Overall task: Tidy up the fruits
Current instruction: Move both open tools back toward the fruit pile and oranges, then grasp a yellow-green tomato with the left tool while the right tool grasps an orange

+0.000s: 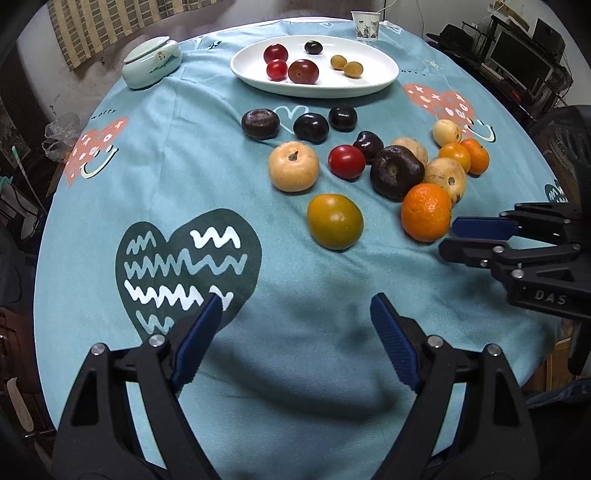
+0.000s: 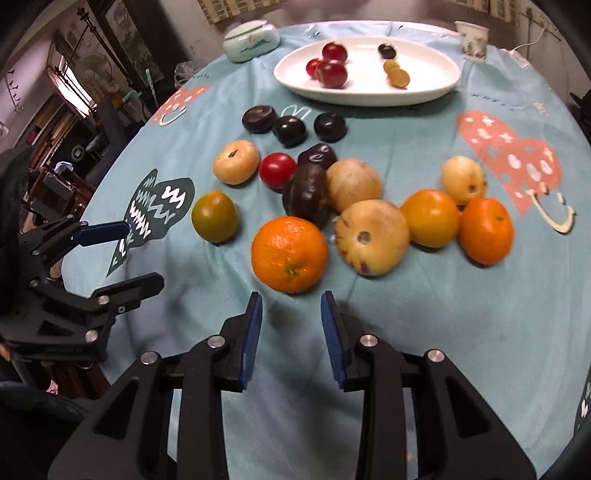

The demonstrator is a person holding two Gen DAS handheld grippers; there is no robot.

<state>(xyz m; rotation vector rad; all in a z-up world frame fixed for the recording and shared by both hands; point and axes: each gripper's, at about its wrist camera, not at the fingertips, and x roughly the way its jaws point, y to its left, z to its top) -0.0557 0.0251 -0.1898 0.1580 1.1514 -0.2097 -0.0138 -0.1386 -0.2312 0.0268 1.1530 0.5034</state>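
Left wrist view shows your left tool (image 1: 295, 306) spread wide over bare cloth at 6 o'clock, holding nothing. Your right tool (image 2: 291, 302) has its jaws drawn narrow with a small empty gap, just short of the big orange (image 2: 289, 253), which sits at 12 o'clock from its tips.

Risk, as I judge it: those narrow jaws look tighter than the orange, so pushing in as they stand would likely nudge it into the dark fruit (image 2: 307, 194) and the pale speckled fruit (image 2: 372, 237) touching behind it, scattering the cluster. Round fruit on soft cloth may also roll towards the desk (image 2: 461, 332) edge.

Count on the white plate (image 1: 369, 79), at 12 o'clock: three red, one dark, two small yellow. Loose on the cloth: five dark fruits, four pale tan ones, three orange ones, one red tomato (image 1: 346, 161), and one green-yellow fruit (image 1: 335, 220) at 11 o'clock from the big orange. Beyond the plate stand one lidded jar (image 1: 152, 62) and one paper cup (image 1: 365, 25).
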